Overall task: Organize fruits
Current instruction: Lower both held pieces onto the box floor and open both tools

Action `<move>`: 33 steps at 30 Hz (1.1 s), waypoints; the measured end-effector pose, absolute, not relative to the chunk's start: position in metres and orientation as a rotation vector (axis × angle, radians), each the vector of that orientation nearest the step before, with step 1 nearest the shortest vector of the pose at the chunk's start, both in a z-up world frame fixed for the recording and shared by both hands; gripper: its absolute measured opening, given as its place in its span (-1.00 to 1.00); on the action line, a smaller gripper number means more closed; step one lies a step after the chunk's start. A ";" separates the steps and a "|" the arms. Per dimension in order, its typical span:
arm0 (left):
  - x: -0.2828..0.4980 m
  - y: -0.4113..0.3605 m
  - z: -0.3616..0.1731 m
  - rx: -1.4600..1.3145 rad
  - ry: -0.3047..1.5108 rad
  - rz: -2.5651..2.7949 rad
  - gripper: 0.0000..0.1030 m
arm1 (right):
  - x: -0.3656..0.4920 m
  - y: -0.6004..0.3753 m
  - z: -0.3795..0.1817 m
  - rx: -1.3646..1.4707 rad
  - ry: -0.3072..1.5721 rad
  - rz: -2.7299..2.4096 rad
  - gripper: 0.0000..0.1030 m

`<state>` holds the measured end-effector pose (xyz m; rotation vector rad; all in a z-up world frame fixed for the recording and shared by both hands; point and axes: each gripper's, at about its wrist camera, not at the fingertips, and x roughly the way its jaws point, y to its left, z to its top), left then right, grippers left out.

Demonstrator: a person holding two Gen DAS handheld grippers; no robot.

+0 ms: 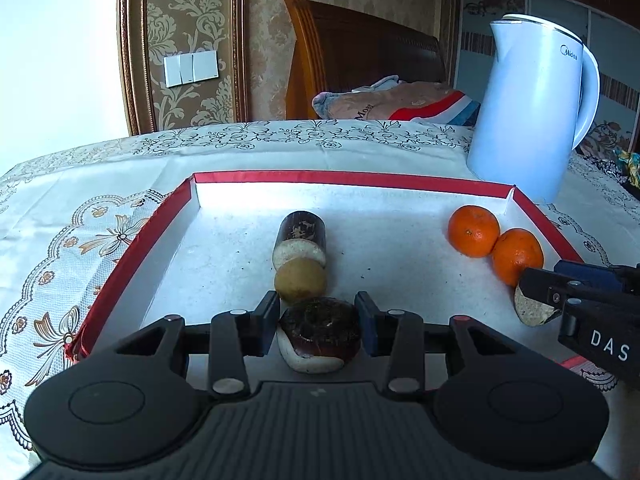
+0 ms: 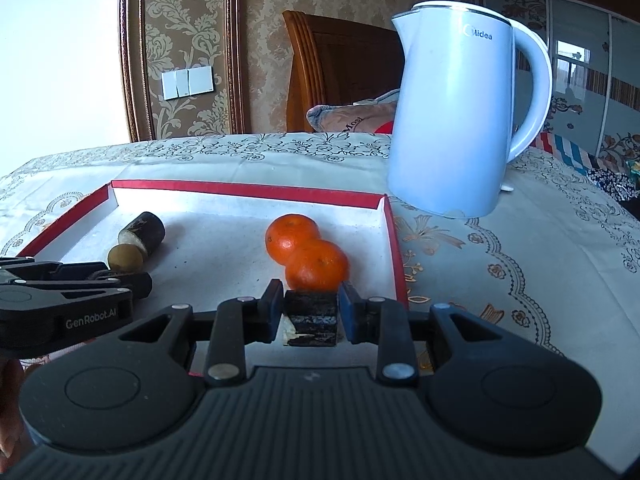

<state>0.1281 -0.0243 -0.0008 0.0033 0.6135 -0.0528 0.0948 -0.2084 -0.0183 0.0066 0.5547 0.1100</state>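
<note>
Holding steady over the shallow red-rimmed white cardboard tray (image 1: 168,216), we see both claws loaded. Our left gripper (image 1: 318,326) pinches a short dark-skinned sugarcane piece with a pale cut face (image 1: 320,330) between its blue pads, at the near edge of the tray. Just beyond it sits a small round yellow-green fruit (image 1: 300,282), touching a second dark sugarcane cylinder (image 1: 302,236) that lies on its side farther in.

Over on the right, our right gripper (image 2: 310,312) is pressed tight on another dark sugarcane chunk (image 2: 312,316), pale flesh showing at its lower left edge. Right behind that chunk, two bright orange mandarins (image 2: 306,254) sit touching each other near the tray's right wall; from the left wrist view the nearer mandarin appears to touch the right claw's tip, though we cannot tell for certain.

Past the far right corner of the tray, a tall pale-blue electric kettle (image 2: 452,120) stands upright on the cream floral-patterned tablecloth (image 2: 500,248). Beyond the table, a wooden headboard (image 1: 360,52) and folded bedding are visible.
</note>
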 end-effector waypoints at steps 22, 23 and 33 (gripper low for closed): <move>0.124 -0.024 0.000 0.004 0.597 -0.051 0.06 | 0.092 -0.207 -0.019 -0.006 0.525 0.090 0.08; 0.123 -0.024 0.000 0.003 0.590 -0.049 0.10 | 0.091 -0.206 -0.018 -0.008 0.516 0.087 0.09; 0.121 -0.023 0.002 0.003 0.577 -0.047 0.13 | 0.088 -0.205 -0.017 -0.019 0.501 0.088 0.21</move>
